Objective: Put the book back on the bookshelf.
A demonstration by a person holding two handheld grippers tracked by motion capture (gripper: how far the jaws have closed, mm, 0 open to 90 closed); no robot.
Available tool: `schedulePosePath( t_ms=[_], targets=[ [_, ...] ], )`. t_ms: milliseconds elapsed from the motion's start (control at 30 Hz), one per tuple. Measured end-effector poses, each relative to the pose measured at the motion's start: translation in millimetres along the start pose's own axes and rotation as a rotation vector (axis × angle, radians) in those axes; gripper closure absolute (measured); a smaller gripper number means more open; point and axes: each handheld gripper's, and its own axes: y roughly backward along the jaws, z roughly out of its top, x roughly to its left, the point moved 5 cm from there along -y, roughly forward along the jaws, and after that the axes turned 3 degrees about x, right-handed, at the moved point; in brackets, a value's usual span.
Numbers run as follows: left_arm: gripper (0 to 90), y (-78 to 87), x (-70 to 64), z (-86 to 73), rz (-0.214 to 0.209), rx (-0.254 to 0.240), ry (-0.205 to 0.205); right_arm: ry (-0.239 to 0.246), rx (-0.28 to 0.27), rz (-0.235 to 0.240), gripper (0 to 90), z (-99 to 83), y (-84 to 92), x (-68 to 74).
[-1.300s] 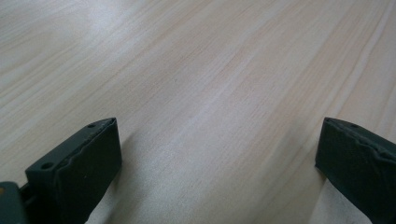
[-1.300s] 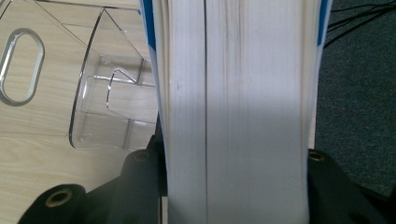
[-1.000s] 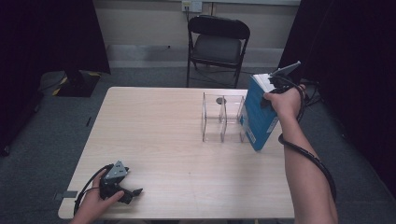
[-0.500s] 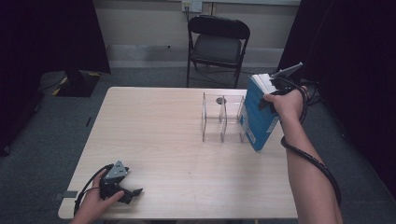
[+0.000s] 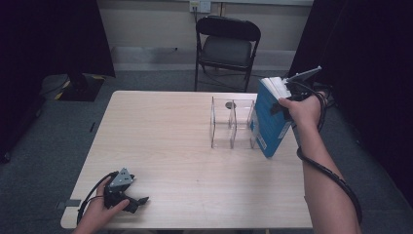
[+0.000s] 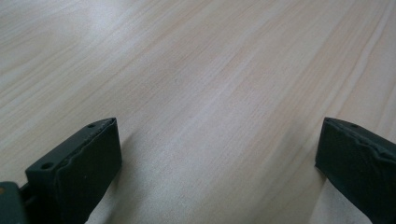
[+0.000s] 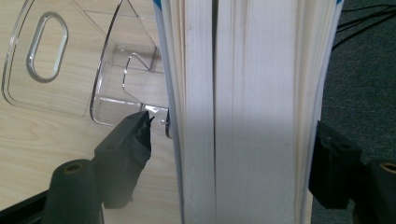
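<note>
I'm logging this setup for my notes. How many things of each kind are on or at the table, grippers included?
Blue book: 1
Clear acrylic divider rack: 1
Handheld grippers: 2, left gripper and right gripper
Black folding chair: 1
Wooden table: 1
Total: 6

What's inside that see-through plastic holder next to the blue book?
The clear holder looks empty: through its walls you see only the wooden table. The blue book stands against its right end, hiding whatever lies behind that side.
</note>
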Motion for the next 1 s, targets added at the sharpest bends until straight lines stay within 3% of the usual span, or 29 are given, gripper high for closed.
schedulePosePath(
  t_ms=[300,400,1000],
  targets=[
    [0.0,0.1,-0.1,-0.1,0.000,0.001,0.001,0.015,0.009,0.028,21.8,-9.7,1.9,0.2],
    [0.0,0.1,-0.1,-0.1,0.000,0.001,0.002,0.016,-0.032,0.018,22.0,-8.8,4.6,-0.2],
    [0.0,0.0,-0.1,-0.1,0.000,0.001,0.002,0.079,0.026,0.052,19.0,-26.4,14.7,7.0]
  ],
)
